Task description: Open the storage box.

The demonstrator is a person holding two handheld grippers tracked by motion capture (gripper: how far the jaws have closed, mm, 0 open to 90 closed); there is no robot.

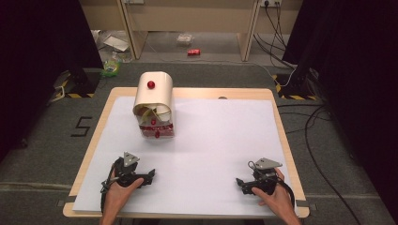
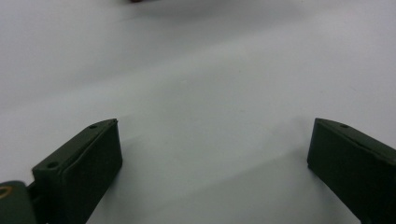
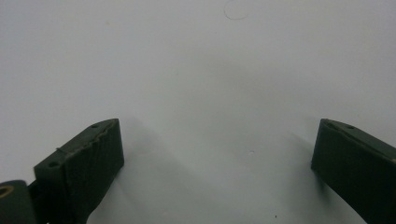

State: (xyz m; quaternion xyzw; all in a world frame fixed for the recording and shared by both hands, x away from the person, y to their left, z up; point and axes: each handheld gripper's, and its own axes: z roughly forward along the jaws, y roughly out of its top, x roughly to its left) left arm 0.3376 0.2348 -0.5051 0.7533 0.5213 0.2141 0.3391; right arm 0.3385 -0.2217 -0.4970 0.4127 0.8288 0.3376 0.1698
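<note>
Left gripper (image 1: 149,176) and right gripper (image 1: 240,183) rested low on white table sheet (image 1: 220,140), jaws spread wide, empty, likely parked ready. Cream bread box (image 1: 154,98), roll lid partly raised showing packets, stood far left, well apart from both.

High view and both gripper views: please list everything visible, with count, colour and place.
Bread box: one, cream with a red knob, far left of the table, front open, red-labelled packets inside.
Sheet: one, white, covering the table top.
Table: one, light wood edge.
Can: one, red, on the floor beyond the table.
Cables: several, black, floor at right.
Left gripper: one, black, near left, jaws apart.
Right gripper: one, black, near right, jaws apart.
</note>
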